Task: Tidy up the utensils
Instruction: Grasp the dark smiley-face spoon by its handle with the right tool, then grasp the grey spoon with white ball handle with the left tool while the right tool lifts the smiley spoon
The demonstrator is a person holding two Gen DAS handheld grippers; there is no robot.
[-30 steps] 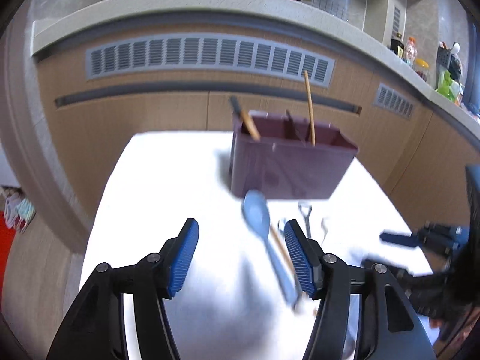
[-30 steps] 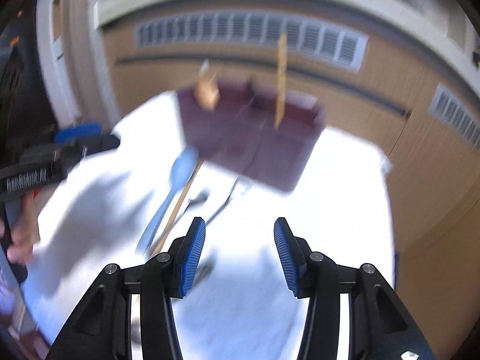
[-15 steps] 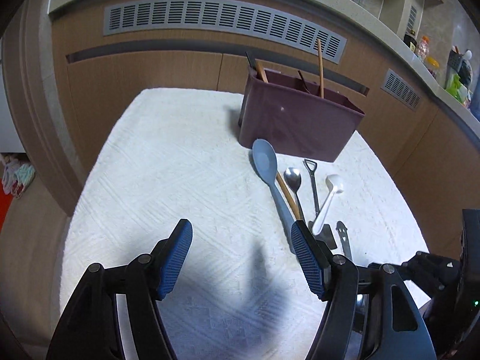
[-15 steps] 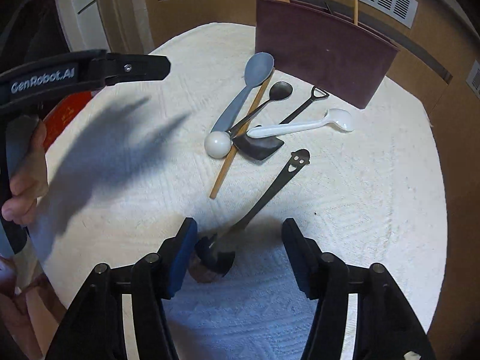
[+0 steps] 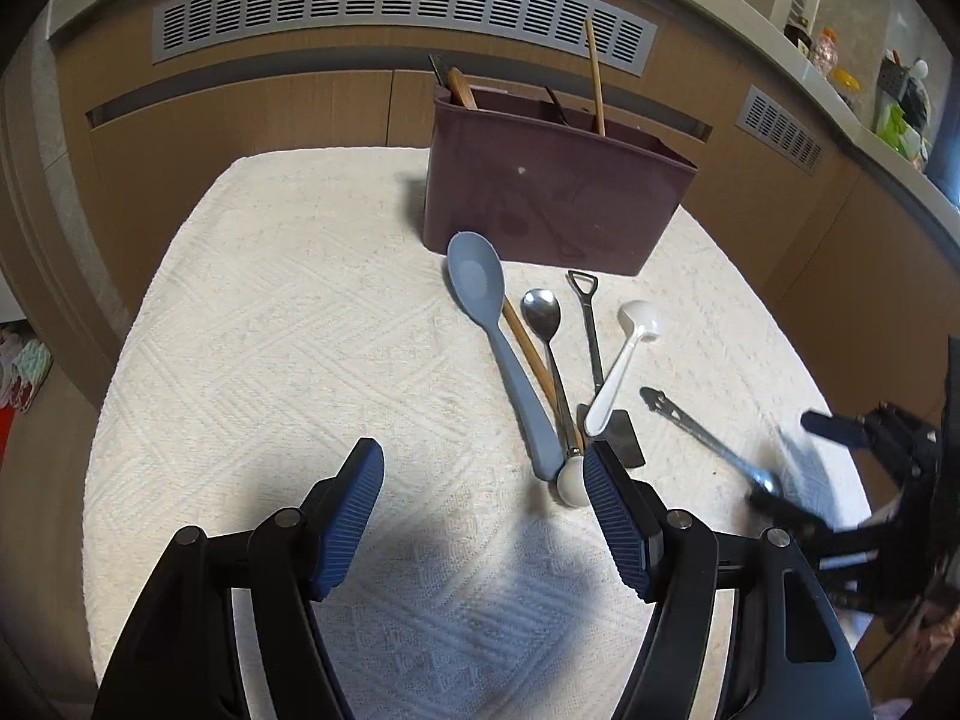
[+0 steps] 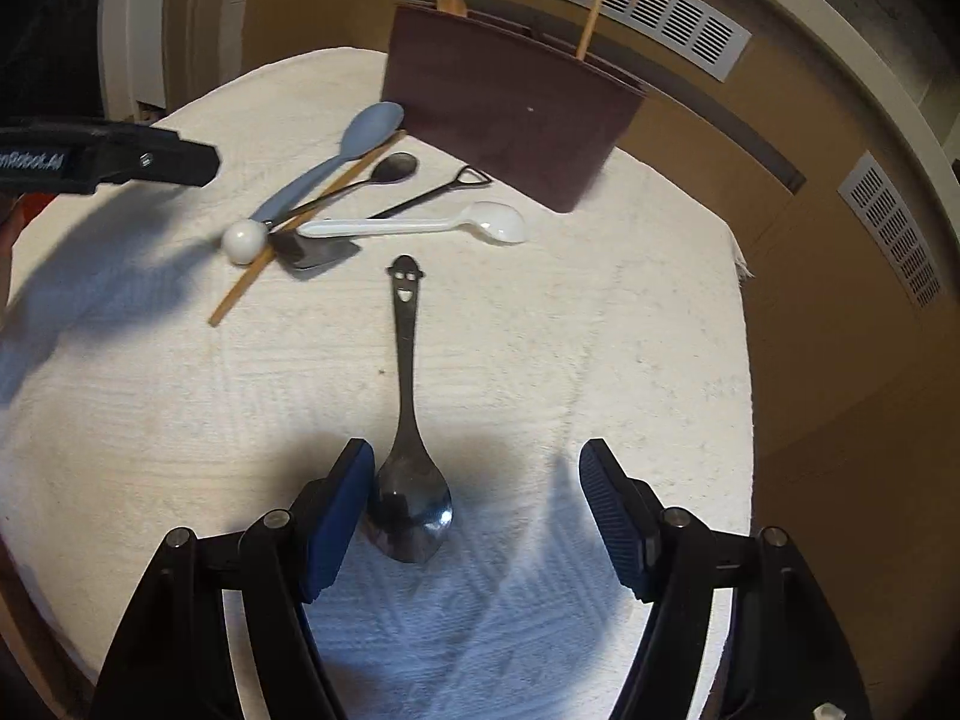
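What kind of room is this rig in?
Most likely a home kitchen: a counter with bottles runs above wooden cabinets, and spoons lie by a utensil holder on a cloth-covered table.

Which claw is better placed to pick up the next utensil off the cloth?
Probably the right claw: its open jaws already bracket the bowl of the dark metal smiley-handled spoon. The left claw, also open, has only white cloth between its jaws.

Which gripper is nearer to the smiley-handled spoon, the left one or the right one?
Right. The right gripper has the smiley spoon bowl between its open fingers, next to the left pad. The left gripper is open by the blue spoon, apart from it.
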